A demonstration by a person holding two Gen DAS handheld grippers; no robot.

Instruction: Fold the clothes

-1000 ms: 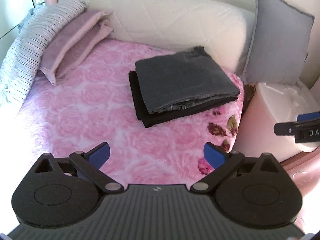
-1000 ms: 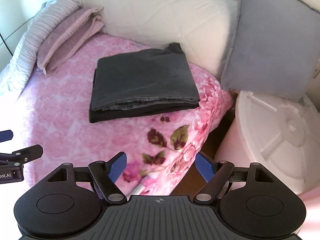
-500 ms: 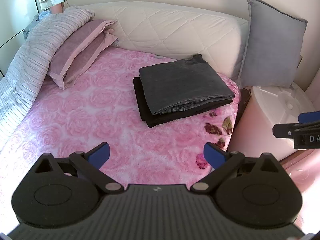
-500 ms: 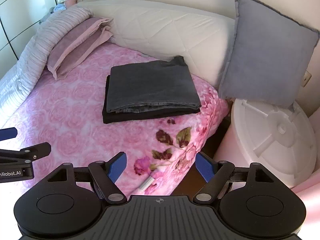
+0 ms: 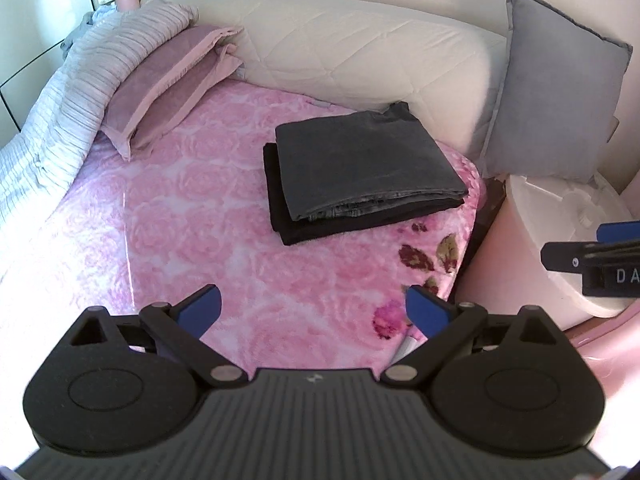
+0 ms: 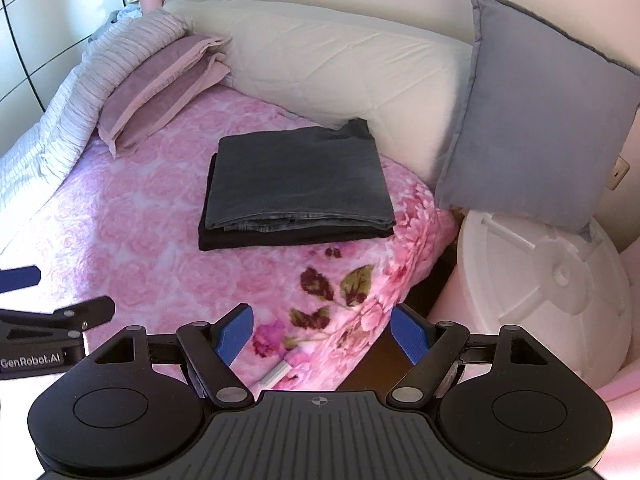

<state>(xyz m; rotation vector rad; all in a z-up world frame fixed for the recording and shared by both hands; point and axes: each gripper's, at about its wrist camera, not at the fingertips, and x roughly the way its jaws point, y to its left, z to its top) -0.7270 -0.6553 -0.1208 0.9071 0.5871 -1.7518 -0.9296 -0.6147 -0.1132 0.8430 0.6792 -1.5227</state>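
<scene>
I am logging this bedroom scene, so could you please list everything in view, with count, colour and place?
Folded clothes: two, grey on black, stacked on the blanket near the headboard.
Blanket: one, pink with roses, covering the bed.
Headboard: one, cream, quilted, behind the bed.
Cushion: one, grey-blue, leaning at the right.
Pillows: two, mauve, far left corner.
Bedspread: one, pale striped, bunched along the left.
Tub: one, white, beside the bed.
Left gripper: black, blue pads, open, empty.
Right gripper: same, open, empty.
</scene>
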